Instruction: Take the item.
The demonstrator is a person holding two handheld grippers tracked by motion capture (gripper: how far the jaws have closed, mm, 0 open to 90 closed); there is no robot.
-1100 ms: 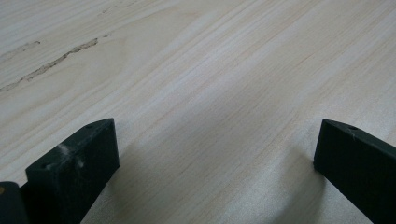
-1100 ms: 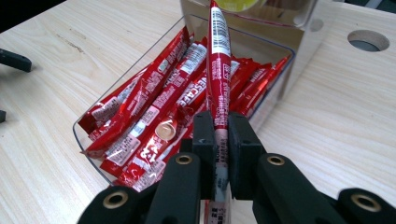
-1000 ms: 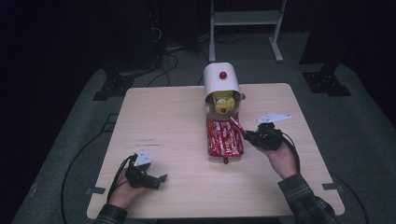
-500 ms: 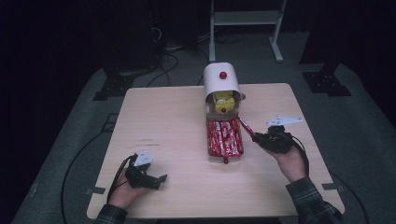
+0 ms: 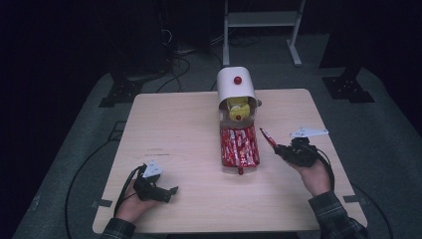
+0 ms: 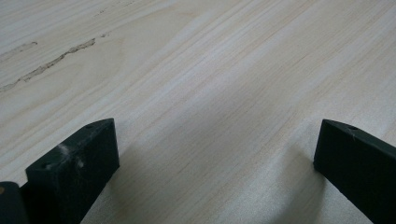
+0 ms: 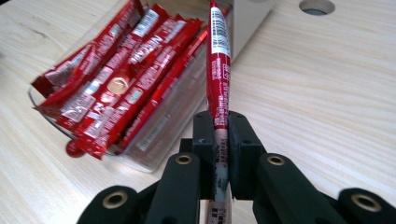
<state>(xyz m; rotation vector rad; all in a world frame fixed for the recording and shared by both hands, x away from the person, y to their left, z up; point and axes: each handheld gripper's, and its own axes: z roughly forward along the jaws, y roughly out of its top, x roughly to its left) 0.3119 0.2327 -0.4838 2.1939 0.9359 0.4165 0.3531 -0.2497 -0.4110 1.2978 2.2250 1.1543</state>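
A single red stick packet point(image 7: 218, 70) stands pinched between the jaws of my right gripper point(image 7: 218, 126), its upper end pointing toward the white box. In the high view that right gripper point(image 5: 279, 148) hovers just right of the clear tray point(image 5: 225, 163), with the packet point(image 5: 266, 137) slanting up and to the left. The tray point(image 7: 161, 133) holds several more red stick packets point(image 7: 116, 79). My left gripper point(image 5: 170, 192) rests low at the front left of the table. Its jaws stand wide apart over bare wood point(image 6: 215, 154).
A white round-topped dispenser point(image 5: 236, 84) with a red knob stands at the back centre, with yellow items in its mouth point(image 5: 238, 107). The tray runs forward from it. A round hole point(image 7: 316, 5) is cut in the tabletop beyond the right gripper. The table's front edge is near both hands.
My right gripper has drifted to the right, away from the tray, with the red packet still in its jaws. The left gripper has stayed put.
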